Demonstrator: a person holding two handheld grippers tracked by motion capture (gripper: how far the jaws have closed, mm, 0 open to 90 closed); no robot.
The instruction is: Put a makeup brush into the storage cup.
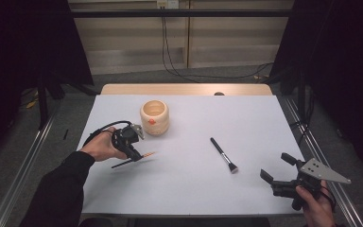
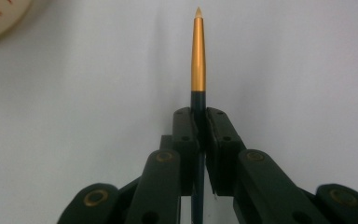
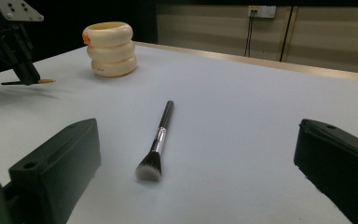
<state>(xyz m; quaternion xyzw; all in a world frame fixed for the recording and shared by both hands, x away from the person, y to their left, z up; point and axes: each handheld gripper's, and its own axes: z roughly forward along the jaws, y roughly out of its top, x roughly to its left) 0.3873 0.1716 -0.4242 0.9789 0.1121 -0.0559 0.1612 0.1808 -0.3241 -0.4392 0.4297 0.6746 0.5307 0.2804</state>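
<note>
Now the left gripper (image 1: 135,157) clamps a thin gold-tipped brush (image 2: 198,56) just above the white table (image 1: 184,189); the right gripper (image 1: 280,171) rests wide apart near the makeup brush (image 3: 157,140).

A: Any writing to read here?
B: Only red letters on the cream pot (image 2: 0,18), up and left of the left gripper (image 2: 200,122): it looks like "THE", the rest cut off.
A: Anything else?
B: Nothing legible.

Two brushes, one thin gold-tipped brush (image 1: 134,160) and one makeup brush (image 1: 224,154); one cream pot (image 1: 154,117); two grippers
</note>
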